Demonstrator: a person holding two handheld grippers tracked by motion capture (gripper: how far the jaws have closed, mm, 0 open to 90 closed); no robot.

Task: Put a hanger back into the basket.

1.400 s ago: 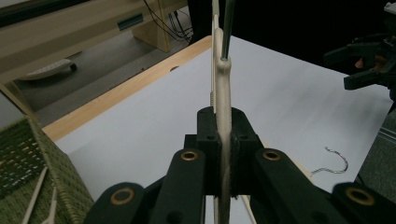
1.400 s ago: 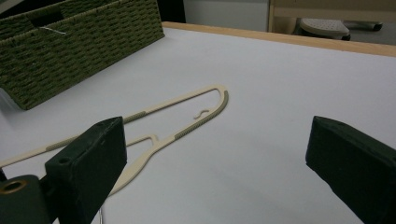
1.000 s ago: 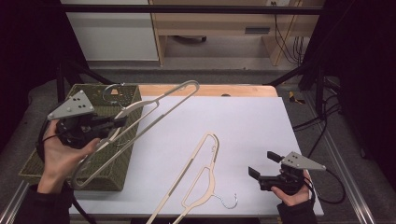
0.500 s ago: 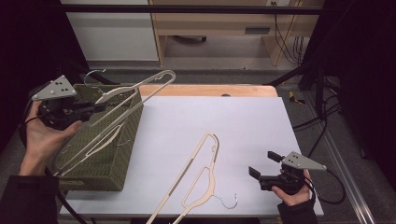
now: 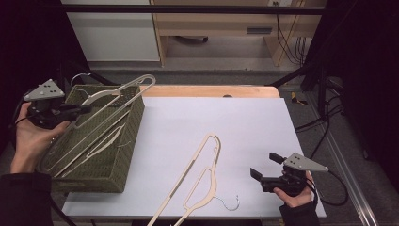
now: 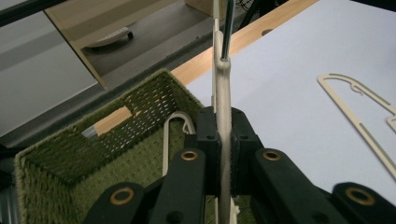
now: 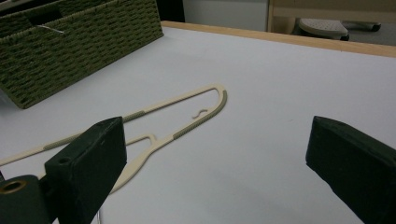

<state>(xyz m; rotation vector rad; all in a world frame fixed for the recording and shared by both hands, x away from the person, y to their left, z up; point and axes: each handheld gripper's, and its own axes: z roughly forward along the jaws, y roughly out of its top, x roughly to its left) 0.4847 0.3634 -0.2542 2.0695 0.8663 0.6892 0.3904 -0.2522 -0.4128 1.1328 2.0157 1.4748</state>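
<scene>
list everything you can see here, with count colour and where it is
held hanger: 1, beige, clamped in the left gripper, slanting over the basket
hanger in basket: 1, beige, lying inside the basket
hanger on table: 1, beige with a metal hook, on the sheet near the front edge
basket: 1, green woven, left side of the table
table sheet: 1, white, covering the tabletop
wooden edge: 1, light wood, along the table's far side
left gripper: 1, black, shut on the held hanger
right gripper: 1, black, open, low over the front right corner
</scene>
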